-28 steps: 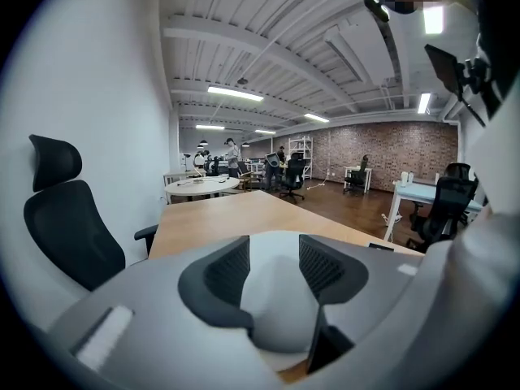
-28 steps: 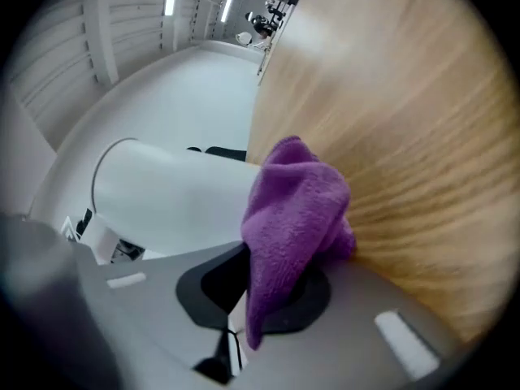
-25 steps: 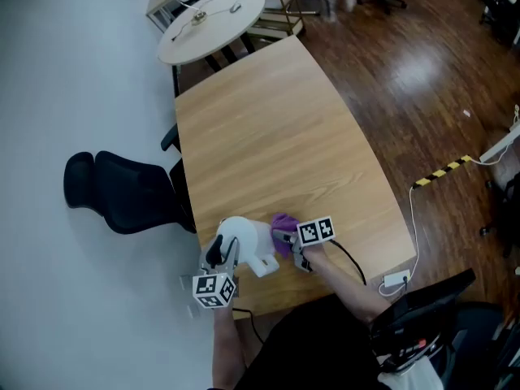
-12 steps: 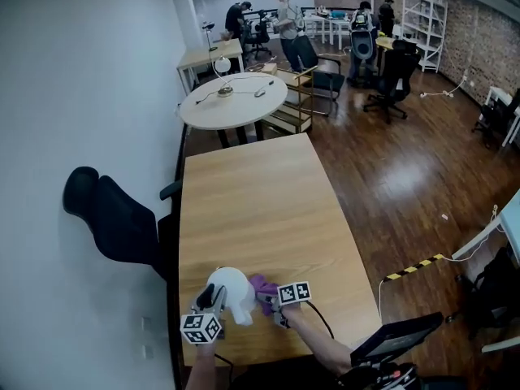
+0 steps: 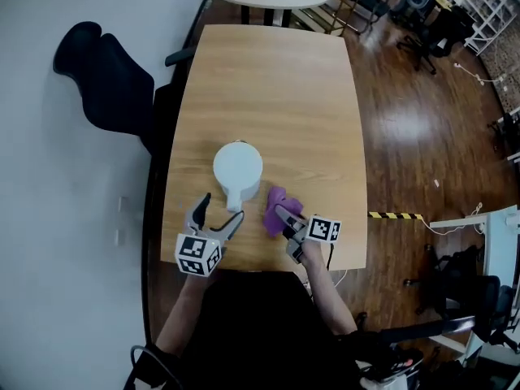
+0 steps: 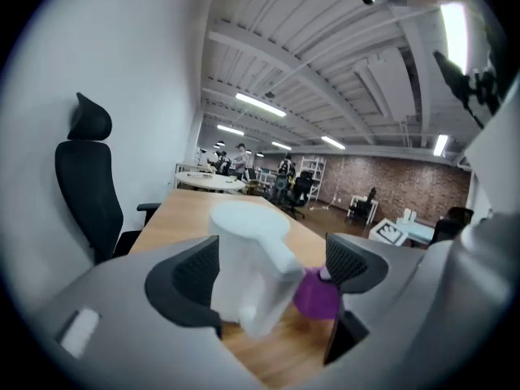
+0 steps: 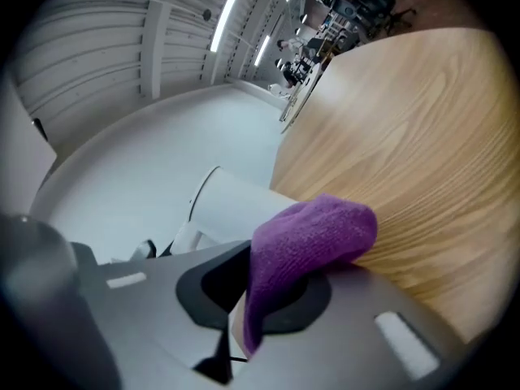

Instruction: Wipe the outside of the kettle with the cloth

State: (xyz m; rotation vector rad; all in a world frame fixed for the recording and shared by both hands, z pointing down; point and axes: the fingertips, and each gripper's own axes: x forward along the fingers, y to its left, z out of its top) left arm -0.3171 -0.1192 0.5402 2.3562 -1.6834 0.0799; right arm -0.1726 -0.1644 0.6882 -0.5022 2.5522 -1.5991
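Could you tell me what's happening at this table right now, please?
A person is working at a wooden table with a gripper in each hand. The right gripper is shut on a purple cloth, beside the white kettle. The left gripper has just been opening its jaws, which stand wide, with the kettle in front of them and not gripped.

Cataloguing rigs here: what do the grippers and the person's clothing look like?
Both the left gripper and right gripper are grey plastic, each claw lined with black ribbed pads. Each carries a white cube with black square markers. A black cable trails from the right one. The person wears a black top.
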